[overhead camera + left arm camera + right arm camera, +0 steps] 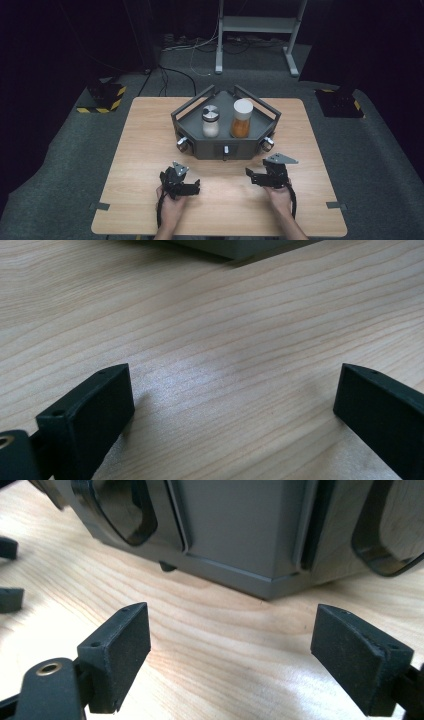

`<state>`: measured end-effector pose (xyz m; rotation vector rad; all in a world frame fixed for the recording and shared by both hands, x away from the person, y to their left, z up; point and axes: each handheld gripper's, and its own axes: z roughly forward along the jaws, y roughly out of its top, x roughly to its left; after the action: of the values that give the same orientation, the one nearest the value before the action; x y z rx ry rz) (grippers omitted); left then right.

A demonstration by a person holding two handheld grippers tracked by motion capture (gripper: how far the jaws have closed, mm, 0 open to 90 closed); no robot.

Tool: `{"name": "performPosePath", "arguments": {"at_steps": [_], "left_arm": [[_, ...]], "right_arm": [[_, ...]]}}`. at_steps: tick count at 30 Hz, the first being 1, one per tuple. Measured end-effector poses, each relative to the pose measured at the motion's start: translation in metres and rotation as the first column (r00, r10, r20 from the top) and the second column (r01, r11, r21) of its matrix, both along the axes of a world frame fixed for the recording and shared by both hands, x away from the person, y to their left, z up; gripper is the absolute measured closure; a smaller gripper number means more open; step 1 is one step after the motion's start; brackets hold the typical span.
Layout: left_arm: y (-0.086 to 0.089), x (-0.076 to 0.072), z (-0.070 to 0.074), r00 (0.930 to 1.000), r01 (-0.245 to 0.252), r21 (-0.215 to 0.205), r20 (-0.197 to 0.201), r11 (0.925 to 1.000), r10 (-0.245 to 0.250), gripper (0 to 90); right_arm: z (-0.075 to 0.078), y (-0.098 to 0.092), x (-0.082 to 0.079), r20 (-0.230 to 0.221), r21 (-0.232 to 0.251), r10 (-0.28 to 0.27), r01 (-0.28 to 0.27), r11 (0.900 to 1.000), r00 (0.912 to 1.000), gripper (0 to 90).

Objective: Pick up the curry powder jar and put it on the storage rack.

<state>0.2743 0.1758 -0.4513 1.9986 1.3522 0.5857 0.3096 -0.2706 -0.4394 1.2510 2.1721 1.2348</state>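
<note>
Two jars stand side by side in the grey rack (187,116) at the far middle of my table (135,150): a steel-capped one (210,121) on the left and a taller white-capped one (242,118) with orange contents on the right. My left gripper (196,187) rests near the table's front, jaws spread wide over bare wood with nothing between them. My right gripper (250,175) sits just short of the rack's front right corner, equally wide open and empty, with the grey wall (235,525) close ahead.
</note>
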Motion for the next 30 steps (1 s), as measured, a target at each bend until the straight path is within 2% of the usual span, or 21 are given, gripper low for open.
{"name": "performPosePath", "arguments": {"at_steps": [10, 14, 24, 30], "left_arm": [[0.0, 0.0, 0.0, 1.0, 0.0, 0.0, 0.0, 1.0, 0.0, 2.7], [0.0, 0.0, 0.0, 1.0, 0.001, 0.0, 0.0, 1.0, -0.001, 2.7], [0.0, 0.0, 0.0, 1.0, 0.001, 0.0, 0.0, 1.0, -0.001, 2.7], [0.0, 0.0, 0.0, 1.0, 0.002, -0.001, 0.0, 1.0, -0.002, 2.7]], "right_arm": [[-0.01, 0.01, -0.003, -0.015, -0.04, 0.009, -0.01, 0.999, 0.9998, 16.2], [-0.01, 0.017, -0.004, -0.012, -0.082, 0.016, -0.017, 0.997, 0.9998, 16.2], [-0.014, 0.022, -0.004, -0.021, -0.103, 0.022, -0.024, 0.994, 0.9995, 16.0], [-0.015, 0.026, -0.004, -0.027, -0.114, 0.007, -0.01, 0.993, 0.9996, 15.4]]}}
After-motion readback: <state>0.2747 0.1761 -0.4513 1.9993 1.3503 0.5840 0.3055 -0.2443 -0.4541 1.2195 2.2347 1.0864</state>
